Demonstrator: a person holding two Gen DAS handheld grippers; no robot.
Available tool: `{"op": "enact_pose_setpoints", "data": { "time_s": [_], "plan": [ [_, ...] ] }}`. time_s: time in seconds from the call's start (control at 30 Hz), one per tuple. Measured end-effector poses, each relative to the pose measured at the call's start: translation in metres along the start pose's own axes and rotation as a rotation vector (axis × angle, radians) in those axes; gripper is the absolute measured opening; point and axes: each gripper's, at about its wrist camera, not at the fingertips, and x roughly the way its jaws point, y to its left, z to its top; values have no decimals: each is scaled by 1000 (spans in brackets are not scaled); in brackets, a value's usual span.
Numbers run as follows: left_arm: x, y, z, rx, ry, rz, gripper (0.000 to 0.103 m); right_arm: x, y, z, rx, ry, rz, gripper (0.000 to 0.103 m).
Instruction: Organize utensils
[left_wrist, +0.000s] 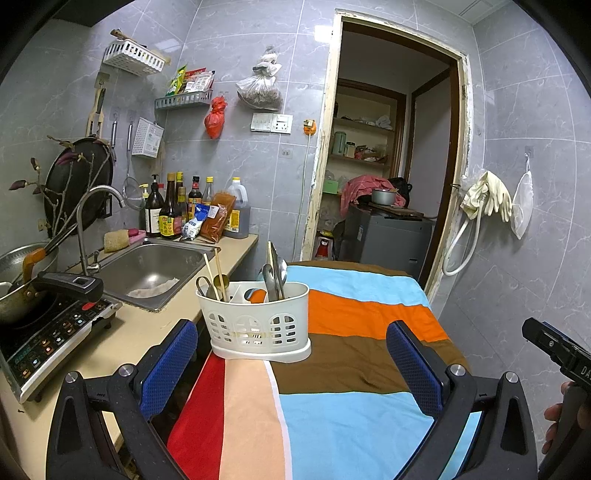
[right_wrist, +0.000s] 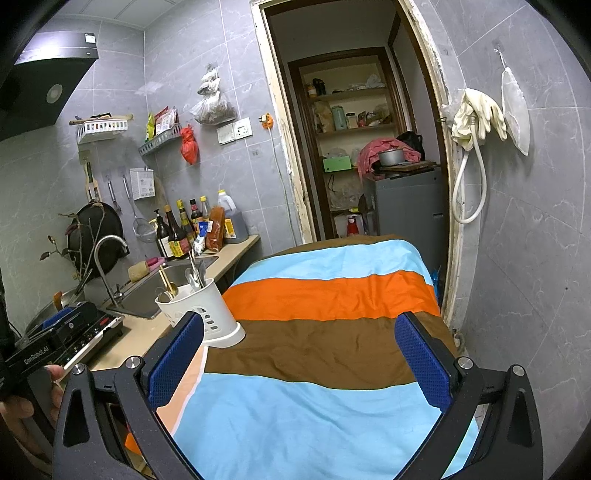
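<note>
Caddy (left_wrist: 255, 319) at cloth's (left_wrist: 354, 354) left edge, both tongs agape

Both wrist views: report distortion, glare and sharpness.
Left wrist: fisheye bends the door frame, glare on the wall tiles, utensil caddy sharp. Right wrist: black corners, same bowing, striped cloth evenly lit, no motion blur.

utensils (left_wrist: 275, 271) in caddy (left_wrist: 255, 321), caddy on cloth (left_wrist: 351, 369)

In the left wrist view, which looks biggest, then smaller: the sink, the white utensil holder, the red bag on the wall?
1. Sink
2. White utensil holder, close behind and nearer the camera, so unsure
3. Red bag, clearly smallest
</note>
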Motion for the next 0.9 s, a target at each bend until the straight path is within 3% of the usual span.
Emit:
{"op": "enact_pose_setpoints", "data": {
  "time_s": [0.9],
  "plan": [
    [0,4,0,-6,0,-7,103,5,-6,-5,8,10,0,101]
  ]
}}
